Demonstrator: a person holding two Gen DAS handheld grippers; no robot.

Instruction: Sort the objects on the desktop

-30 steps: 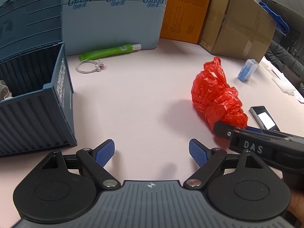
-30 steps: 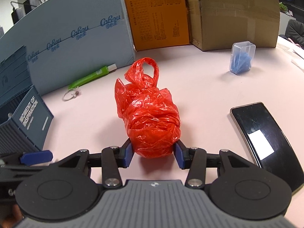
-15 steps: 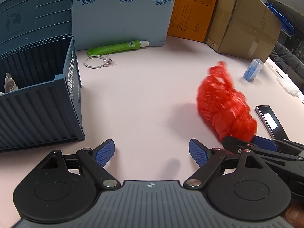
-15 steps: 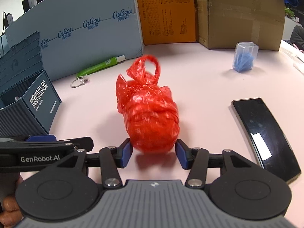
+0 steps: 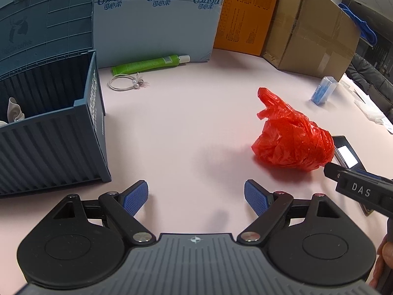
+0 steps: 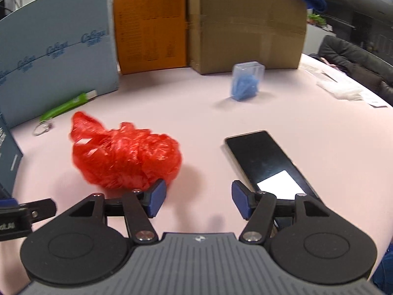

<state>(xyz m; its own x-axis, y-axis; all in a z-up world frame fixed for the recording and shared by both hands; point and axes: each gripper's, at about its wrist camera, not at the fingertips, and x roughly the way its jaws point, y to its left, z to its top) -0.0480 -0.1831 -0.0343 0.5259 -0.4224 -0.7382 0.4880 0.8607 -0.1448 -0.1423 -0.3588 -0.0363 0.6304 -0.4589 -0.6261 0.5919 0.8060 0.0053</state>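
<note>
A crumpled red plastic bag (image 6: 125, 158) (image 5: 292, 141) lies on the pink table. My right gripper (image 6: 197, 200) is opening, and nothing is between its jaws; the bag sits just beyond and left of its left fingertip. A black phone (image 6: 266, 162) lies by the right fingertip. My left gripper (image 5: 196, 198) stands open over bare table, with the bag off to its right. The dark blue crate (image 5: 49, 127) stands at the left in the left wrist view, a pale cloth (image 5: 12, 110) inside. The right gripper's finger (image 5: 353, 184) pokes in from the right edge.
A green tube (image 5: 149, 64) and a ring with pearls (image 5: 127, 83) lie by the light blue box (image 5: 157, 24). An orange box (image 6: 149, 22) and a cardboard box (image 6: 248, 22) line the back. A clear case of blue items (image 6: 246, 82) stands mid-table. Papers (image 6: 343, 88) lie far right.
The right gripper let go of the red bag, opened wider and swung right toward the phone. The bag now lies to its left. The left gripper kept still and open.
</note>
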